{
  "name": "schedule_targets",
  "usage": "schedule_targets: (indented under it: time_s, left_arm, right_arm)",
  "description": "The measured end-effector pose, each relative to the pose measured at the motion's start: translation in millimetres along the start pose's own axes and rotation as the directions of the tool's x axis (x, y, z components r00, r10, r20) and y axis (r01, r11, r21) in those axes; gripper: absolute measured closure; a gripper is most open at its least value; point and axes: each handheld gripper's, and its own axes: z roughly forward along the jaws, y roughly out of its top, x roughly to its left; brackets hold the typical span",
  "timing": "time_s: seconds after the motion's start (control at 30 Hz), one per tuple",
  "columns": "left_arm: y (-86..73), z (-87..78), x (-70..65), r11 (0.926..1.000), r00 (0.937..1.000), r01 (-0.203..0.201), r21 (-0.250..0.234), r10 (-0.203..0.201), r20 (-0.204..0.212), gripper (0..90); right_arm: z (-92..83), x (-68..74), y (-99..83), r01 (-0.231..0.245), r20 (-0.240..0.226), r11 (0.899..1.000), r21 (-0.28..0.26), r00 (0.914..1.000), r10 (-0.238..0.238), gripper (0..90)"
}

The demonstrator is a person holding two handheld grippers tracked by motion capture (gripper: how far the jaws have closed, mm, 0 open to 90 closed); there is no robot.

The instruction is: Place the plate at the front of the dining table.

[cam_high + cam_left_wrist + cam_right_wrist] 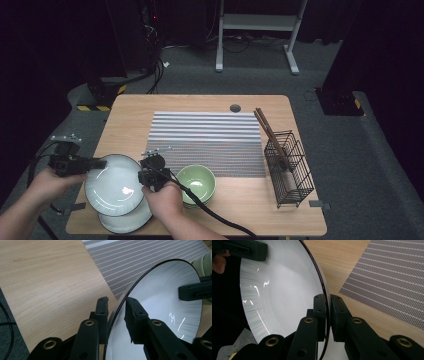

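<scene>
High view shows the white plate [114,184] lifted over a second plate [125,222] at the table's [200,102] near left corner; the left gripper [100,163] clamps its left rim; the right gripper [145,176] pinches its right rim, beside the green bowl [196,183].

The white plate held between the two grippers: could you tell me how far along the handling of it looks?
Done: the left gripper and right gripper each clamp opposite rims of the top plate. In hand: it sits above a second plate. Left: placing it, perhaps on the striped mat.
</scene>
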Motion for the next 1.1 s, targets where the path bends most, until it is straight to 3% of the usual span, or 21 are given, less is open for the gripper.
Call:
schedule_targets:
  time_s: [0.53, 0.87, 1.1]
  left_arm:
    - [20.4, -6.8, -11.6, 0.9950, 0.9990, -0.045, -0.089, 0.044, -0.009, 73.1]
    - [34.1, -1.1, -21.2, 0.9889, 0.9971, -0.076, -0.128, 0.074, -0.021, 73.1]
    - [38.6, 4.3, -24.1, 0.9838, 0.9973, -0.073, -0.164, 0.071, -0.019, 73.0]
  right_arm:
    - [-21.8, -6.5, 17.4, 0.083, 0.030, 0.994, -0.065, 0.9963, -0.081, 84.1]
    - [-33.2, -18.1, 24.2, 0.126, 0.059, 0.987, -0.101, 0.9910, -0.121, 84.1]
    - [-37.8, -25.2, 28.4, 0.162, 0.084, 0.979, -0.122, 0.9848, -0.152, 84.0]
